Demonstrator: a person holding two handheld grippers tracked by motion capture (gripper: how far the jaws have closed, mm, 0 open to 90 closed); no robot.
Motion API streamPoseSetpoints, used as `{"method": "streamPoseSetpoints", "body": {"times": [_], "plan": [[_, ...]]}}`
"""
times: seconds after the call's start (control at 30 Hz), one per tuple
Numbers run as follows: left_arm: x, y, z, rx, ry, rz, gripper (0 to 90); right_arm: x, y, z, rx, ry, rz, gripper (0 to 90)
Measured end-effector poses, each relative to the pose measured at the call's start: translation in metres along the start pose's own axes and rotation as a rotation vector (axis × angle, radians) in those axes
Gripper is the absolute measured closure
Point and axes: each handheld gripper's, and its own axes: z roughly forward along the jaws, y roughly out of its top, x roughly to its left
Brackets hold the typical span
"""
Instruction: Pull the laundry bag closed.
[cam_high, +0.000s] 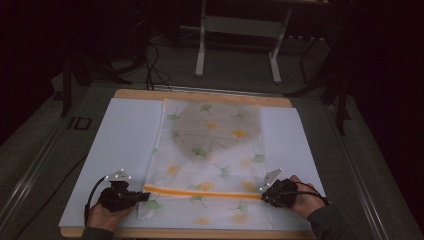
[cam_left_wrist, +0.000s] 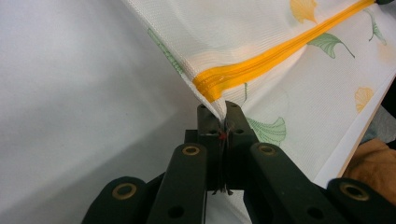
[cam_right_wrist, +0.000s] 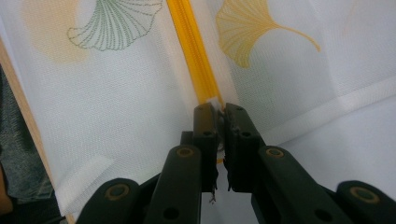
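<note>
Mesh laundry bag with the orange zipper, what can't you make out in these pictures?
- Zipper pull: in the right gripper view the right gripper covers that end.
- Dark round shape inside the mesh bag: high view, blurred by the fabric.
- Bag corner: left gripper view, pinched inside the left gripper.

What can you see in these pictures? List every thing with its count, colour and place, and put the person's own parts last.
mesh laundry bag: one, white with green and yellow ginkgo leaves, flat on the sheet, a dark item inside its far half
zipper: one, orange, across the bag's near end
sheet: one, pale blue-white, covering the table
table: one, light wood, edge showing
metal stand: one, white, on the floor beyond
left hand-held gripper: one, black, shut on the zipper's left end
right hand-held gripper: one, black, shut on the zipper's right end
</note>
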Motion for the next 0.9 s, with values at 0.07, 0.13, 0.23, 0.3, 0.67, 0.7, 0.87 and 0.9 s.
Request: {"method": "streamPoseSetpoints", "body": {"times": [0.07,0.13,0.23,0.3,0.67,0.7,0.87,0.9], "plan": [[-0.001,0.000,0.001,0.007,0.000,0.008,88.2,-0.001,-0.001,0.000,-0.007,0.002,0.003,84.2],[-0.002,0.000,0.001,0.014,0.006,0.013,86.6,-0.002,-0.003,0.000,-0.020,0.014,0.019,83.3],[0.001,-0.002,0.000,0.012,0.015,0.004,79.5,-0.003,-0.006,0.001,-0.048,0.032,0.036,78.4],[0.002,-0.003,-0.003,0.005,0.019,-0.003,76.7,-0.004,-0.009,0.001,-0.067,0.038,0.049,75.7],[0.009,-0.007,-0.019,-0.081,0.052,-0.027,69.2,-0.010,-0.026,-0.006,-0.165,0.030,0.139,62.9],[0.009,-0.007,-0.021,-0.087,0.055,-0.018,69.0,-0.011,-0.028,-0.007,-0.185,0.029,0.149,61.9],[0.008,-0.007,-0.023,-0.118,0.093,-0.012,67.3,-0.016,-0.035,-0.012,-0.278,0.007,0.217,58.1],[0.009,-0.007,-0.024,-0.123,0.100,-0.009,66.5,-0.017,-0.036,-0.012,-0.296,0.001,0.235,58.1]]}}
